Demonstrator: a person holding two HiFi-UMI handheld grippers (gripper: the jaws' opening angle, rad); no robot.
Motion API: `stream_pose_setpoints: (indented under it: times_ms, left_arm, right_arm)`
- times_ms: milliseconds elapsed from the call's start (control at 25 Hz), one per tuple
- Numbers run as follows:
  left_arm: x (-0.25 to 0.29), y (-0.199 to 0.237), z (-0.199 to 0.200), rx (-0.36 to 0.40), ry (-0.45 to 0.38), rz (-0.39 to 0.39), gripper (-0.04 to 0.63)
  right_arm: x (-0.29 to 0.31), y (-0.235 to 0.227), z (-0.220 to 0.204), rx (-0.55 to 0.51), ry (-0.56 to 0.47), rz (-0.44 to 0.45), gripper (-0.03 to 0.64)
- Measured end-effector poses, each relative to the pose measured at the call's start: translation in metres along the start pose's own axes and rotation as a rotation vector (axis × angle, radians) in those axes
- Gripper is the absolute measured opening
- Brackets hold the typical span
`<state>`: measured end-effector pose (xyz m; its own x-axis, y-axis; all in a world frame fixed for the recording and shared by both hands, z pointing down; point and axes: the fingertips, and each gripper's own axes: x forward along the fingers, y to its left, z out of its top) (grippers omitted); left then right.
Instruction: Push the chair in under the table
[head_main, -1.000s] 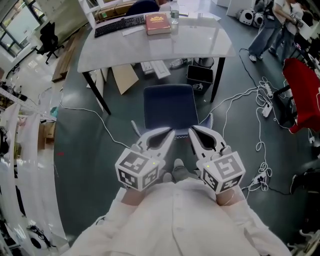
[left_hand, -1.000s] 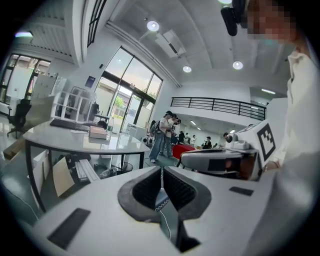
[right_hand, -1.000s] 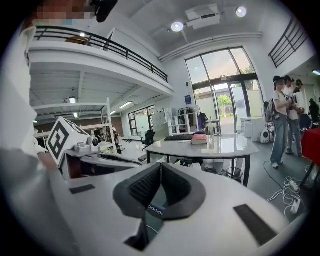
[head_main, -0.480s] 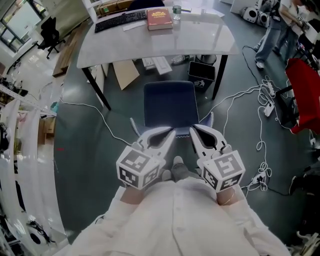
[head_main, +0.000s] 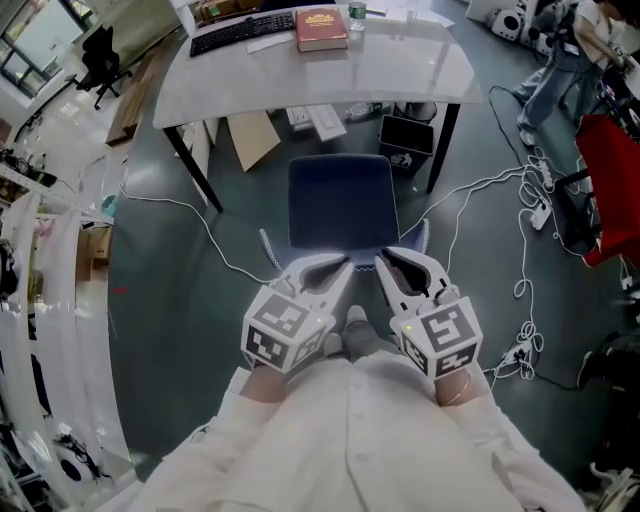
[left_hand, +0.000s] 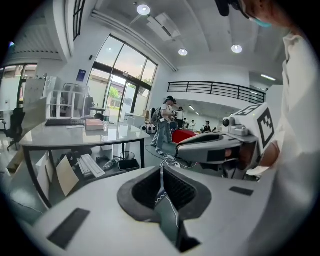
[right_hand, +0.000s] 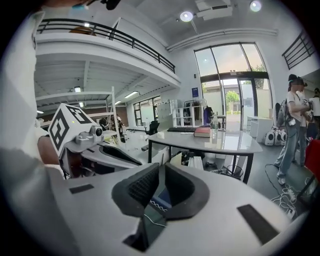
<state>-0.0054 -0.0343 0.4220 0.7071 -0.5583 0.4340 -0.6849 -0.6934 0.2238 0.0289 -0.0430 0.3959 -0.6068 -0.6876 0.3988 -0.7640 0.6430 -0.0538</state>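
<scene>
The left gripper (head_main: 338, 268), smooth white with ribbed black pads, is held with jaws pressed together, empty. The dark blue, square-seated chair (head_main: 340, 200) is seen just ahead, outside the glossy grey table (head_main: 400, 70). The right gripper (head_main: 384, 262) is likewise closed on nothing.

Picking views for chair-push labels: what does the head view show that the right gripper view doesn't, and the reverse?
Head view only: the chair seat in full from above, and the right gripper's marker cube. Right gripper view only: the tall windows, the balcony railing, a ceiling light. Both: the table, the red book, the keyboard, the left gripper.
</scene>
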Motion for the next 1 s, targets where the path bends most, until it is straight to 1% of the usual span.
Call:
stream_pose_setpoints:
  times_ms: [280,440,560,600,640,680,840,920,1000]
  left_arm:
    - [0.007,0.003,-0.01,0.042,0.052,0.005,0.026]
    - [0.01,0.009,-0.017,0.097,0.073,0.025,0.028]
    - [0.013,0.01,-0.028,0.142,0.114,0.022,0.033]
    - [0.014,0.01,-0.032,0.156,0.131,0.015,0.051]
    - [0.014,0.01,-0.037,0.167,0.149,0.007,0.096]
    - [0.014,0.01,-0.042,0.176,0.164,0.001,0.125]
    - [0.015,0.014,-0.053,0.211,0.207,0.005,0.132]
    - [0.016,0.015,-0.058,0.241,0.237,0.005,0.141]
    - [0.017,0.014,-0.064,0.28,0.269,-0.007,0.17]
  right_arm:
    - [0.007,0.008,-0.013,-0.062,0.062,0.053,0.032]
    - [0.012,0.009,-0.025,-0.085,0.113,0.069,0.034]
    - [0.016,0.012,-0.031,-0.11,0.139,0.076,0.035]
    - [0.017,0.012,-0.033,-0.119,0.146,0.074,0.037]
    - [0.018,0.012,-0.035,-0.128,0.152,0.069,0.038]
    - [0.018,0.012,-0.036,-0.138,0.156,0.063,0.041]
    - [0.022,0.011,-0.044,-0.187,0.186,0.053,0.058]
    - [0.023,0.01,-0.049,-0.213,0.204,0.057,0.083]
    - [0.024,0.011,-0.053,-0.221,0.222,0.07,0.112]
